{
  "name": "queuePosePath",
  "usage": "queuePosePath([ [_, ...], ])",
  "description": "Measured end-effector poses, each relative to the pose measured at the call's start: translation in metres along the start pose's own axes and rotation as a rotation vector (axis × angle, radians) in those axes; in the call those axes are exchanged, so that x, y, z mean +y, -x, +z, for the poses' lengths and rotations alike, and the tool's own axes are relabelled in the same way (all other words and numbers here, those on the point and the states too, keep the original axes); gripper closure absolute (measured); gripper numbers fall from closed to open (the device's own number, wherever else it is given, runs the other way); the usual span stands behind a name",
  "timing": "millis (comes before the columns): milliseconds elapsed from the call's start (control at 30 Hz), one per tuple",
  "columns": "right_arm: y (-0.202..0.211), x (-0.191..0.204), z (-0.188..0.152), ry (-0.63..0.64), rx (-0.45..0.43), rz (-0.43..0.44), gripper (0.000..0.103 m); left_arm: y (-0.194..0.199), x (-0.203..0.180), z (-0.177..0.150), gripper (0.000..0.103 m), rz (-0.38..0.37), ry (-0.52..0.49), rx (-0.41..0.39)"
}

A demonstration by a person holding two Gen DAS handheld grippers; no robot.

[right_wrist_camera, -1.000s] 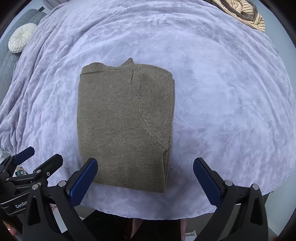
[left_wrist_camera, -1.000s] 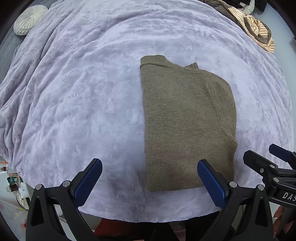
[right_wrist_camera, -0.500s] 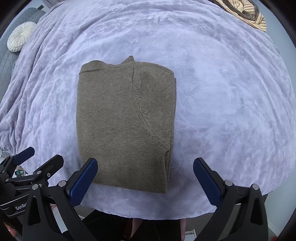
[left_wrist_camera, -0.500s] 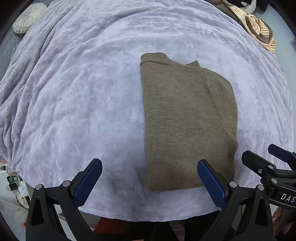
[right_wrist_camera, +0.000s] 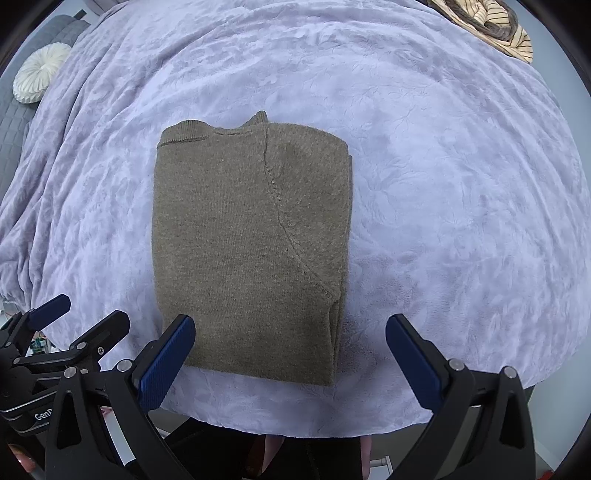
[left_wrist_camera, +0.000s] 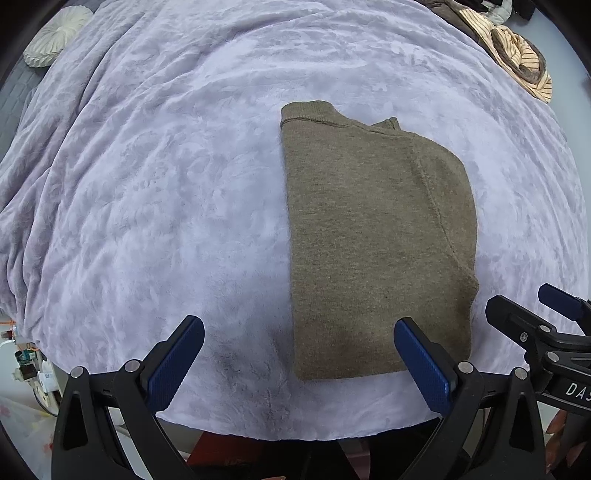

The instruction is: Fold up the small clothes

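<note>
An olive-brown knit sweater (left_wrist_camera: 376,236) lies folded into a tall rectangle on the lilac blanket (left_wrist_camera: 166,192), collar at the far end. It also shows in the right wrist view (right_wrist_camera: 251,243). My left gripper (left_wrist_camera: 299,358) is open and empty, hovering over the sweater's near left corner. My right gripper (right_wrist_camera: 290,354) is open and empty, hovering over the sweater's near right edge. Each gripper shows at the edge of the other's view, the right one (left_wrist_camera: 546,325) and the left one (right_wrist_camera: 55,325).
A striped cream and brown garment (left_wrist_camera: 517,55) lies at the far right of the bed; it also shows in the right wrist view (right_wrist_camera: 491,26). A round white cushion (left_wrist_camera: 55,33) sits at the far left. The blanket's near edge (left_wrist_camera: 295,432) drops off just below the grippers.
Both grippers have crept slightly forward and stay open. The sweater has not moved.
</note>
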State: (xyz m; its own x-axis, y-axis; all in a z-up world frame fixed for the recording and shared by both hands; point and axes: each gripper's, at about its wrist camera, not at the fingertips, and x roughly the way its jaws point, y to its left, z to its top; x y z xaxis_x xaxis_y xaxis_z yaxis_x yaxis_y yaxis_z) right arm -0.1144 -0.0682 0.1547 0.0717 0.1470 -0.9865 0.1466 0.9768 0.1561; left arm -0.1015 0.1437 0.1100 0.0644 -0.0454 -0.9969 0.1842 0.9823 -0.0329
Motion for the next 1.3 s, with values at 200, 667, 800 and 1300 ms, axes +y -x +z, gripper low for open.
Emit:
queuePosePath([
  [200, -0.0004, 0.0, -0.0001, -0.002, 0.002, 0.001, 0.0, -0.002, -0.0013, -0.001, 0.0, 0.02, -0.009, 0.004],
  [667, -0.0014, 0.0, -0.0009, -0.004, 0.003, 0.001, 0.0, -0.003, -0.001, -0.0017, 0.0, 0.029, -0.01, 0.009],
  [800, -0.0017, 0.0001, -0.0016, -0.005, 0.003, 0.001, 0.0, -0.0029, -0.0015, -0.0016, 0.0, 0.033, -0.013, 0.008],
  [1300, -0.0032, 0.0001, -0.0028, -0.006, 0.007, -0.001, 0.0, -0.0042, -0.0027, -0.0027, 0.0, 0.061, -0.016, 0.0],
])
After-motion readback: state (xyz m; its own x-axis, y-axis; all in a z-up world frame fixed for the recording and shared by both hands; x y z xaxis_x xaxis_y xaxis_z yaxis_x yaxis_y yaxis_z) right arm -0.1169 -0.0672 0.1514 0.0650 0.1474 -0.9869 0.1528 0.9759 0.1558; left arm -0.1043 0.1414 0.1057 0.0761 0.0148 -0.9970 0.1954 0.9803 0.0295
